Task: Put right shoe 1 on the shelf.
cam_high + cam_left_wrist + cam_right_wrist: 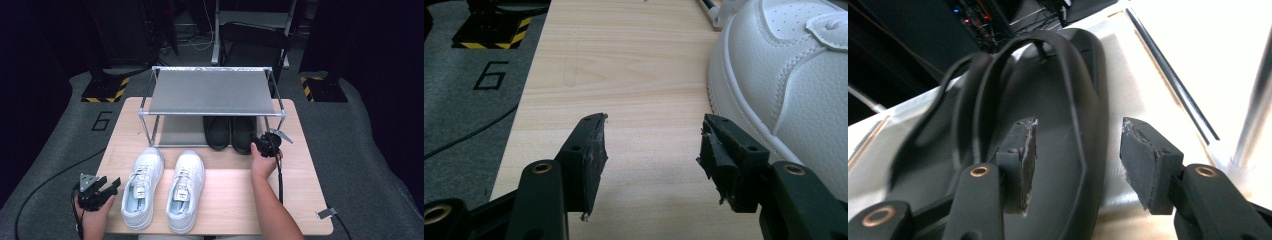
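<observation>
Two black flip-flop sandals stand side by side under the rack, the left one [218,132] and the right one [243,134]. My right gripper [259,145] is at the heel of the right sandal [1048,100]. In the right gripper view my right gripper [1078,127] is open, straddling the sandal's side rim: one pad over the sole, the other outside the rim, neither pressing. Two white sneakers [142,187] [186,190] lie on the table's front half. My left gripper [111,184] rests open at the front left, just left of the nearer sneaker [784,75], with bare wood between its jaws [651,130].
A metal-framed shoe rack [210,92] with a grey shelf stands at the back of the wooden table [300,165]; its right front post [281,122] is close to my right gripper. Grey floor with a painted 6 [102,120] lies left. Cables trail from both grippers.
</observation>
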Demonstrator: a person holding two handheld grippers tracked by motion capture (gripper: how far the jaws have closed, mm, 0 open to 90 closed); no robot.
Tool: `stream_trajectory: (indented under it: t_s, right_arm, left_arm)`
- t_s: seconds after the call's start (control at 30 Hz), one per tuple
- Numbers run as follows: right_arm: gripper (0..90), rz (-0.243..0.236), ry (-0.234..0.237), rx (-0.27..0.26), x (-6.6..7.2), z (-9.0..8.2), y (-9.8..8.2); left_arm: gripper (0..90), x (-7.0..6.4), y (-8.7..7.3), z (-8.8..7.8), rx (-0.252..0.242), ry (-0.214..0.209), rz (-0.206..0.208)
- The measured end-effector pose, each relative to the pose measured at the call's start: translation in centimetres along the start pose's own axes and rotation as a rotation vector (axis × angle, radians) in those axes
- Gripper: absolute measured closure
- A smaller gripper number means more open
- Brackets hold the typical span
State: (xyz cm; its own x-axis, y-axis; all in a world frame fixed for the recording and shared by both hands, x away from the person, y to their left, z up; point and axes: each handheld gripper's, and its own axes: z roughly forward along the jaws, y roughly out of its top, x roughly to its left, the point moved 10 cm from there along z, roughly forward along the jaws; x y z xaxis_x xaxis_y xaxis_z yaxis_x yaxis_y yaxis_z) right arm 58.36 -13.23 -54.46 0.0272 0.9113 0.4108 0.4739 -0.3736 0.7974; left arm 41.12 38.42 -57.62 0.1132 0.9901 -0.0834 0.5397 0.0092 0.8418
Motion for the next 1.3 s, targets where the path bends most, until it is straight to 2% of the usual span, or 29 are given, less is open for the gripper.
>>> stream_trajectory:
  t_s: [0.07,0.17,0.2,0.27,0.4,0.43,0.5,0.53,0.57,0.67,0.7,0.8,0.9,0.97,1.03,1.1,1.3]
  right_arm:
    - [47.4,0.002,0.018,-0.007,0.3,-0.8,-0.1]
    - [46.3,-0.027,0.035,0.015,0.5,-1.6,-0.5]
    - [46.0,-0.031,0.038,0.022,0.5,-2.0,-0.7]
    - [44.8,-0.041,0.045,0.031,0.6,-2.5,-1.0]
    - [44.1,-0.054,0.068,0.044,0.5,-3.8,-1.7]
    - [43.9,-0.058,0.07,0.052,0.5,-4.1,-1.9]
    - [43.6,-0.074,0.08,0.076,0.6,-4.7,-2.4]
    - [43.5,-0.081,0.086,0.074,0.6,-5.0,-2.6]
    - [43.5,-0.082,0.094,0.073,0.6,-5.3,-2.8]
    - [42.7,-0.143,0.081,0.094,0.5,-5.9,-3.5]
    - [42.5,-0.161,0.072,0.1,0.5,-6.0,-3.6]
    - [42.6,-0.191,0.089,0.081,0.8,-6.7,-3.6]
    - [42.5,-0.26,0.078,0.078,0.8,-7.5,-3.8]
    - [42.4,-0.274,0.076,0.079,0.7,-7.9,-4.0]
    - [42.4,-0.292,0.082,0.094,0.5,-8.5,-4.2]
    - [43.0,-0.289,0.102,0.082,0.5,-9.2,-4.4]
    - [43.5,-0.35,0.115,0.085,-0.1,-11.5,-5.9]
  left_arm:
    - [43.2,0.0,0.0,0.0,0.002,-0.002,-0.001]
    - [43.2,-0.3,0.0,0.0,0.005,-0.005,-0.003]
    - [43.2,-0.3,0.0,0.1,-0.009,-0.002,-0.008]
    - [43.1,-0.5,-0.1,-0.1,0.009,-0.007,-0.007]
    - [43.2,-0.4,-0.1,-0.1,0.014,-0.007,-0.006]
    - [43.2,-0.4,0.0,0.0,0.002,-0.006,-0.006]
    - [43.2,-0.4,-0.1,-0.1,0.011,-0.01,-0.012]
    - [43.2,-0.5,0.1,0.0,-0.006,-0.012,-0.018]
    - [43.5,-0.5,0.0,-0.2,0.01,-0.02,-0.016]
    - [43.9,-0.7,0.0,-0.3,0.015,-0.022,-0.018]
    - [43.9,-0.8,0.1,-0.2,0.014,-0.028,-0.03]
    - [43.9,-1.1,0.1,-0.3,0.019,-0.037,-0.028]
    - [43.6,-1.1,0.2,-0.4,0.024,-0.044,-0.035]
    - [43.6,-1.0,0.4,-0.6,0.012,-0.046,-0.029]
    - [43.6,-1.0,0.4,-0.9,0.027,-0.053,-0.027]
    - [44.0,-1.1,0.6,-1.0,0.026,-0.059,-0.028]
    - [47.0,-1.6,1.3,-1.2,0.014,-0.066,-0.019]
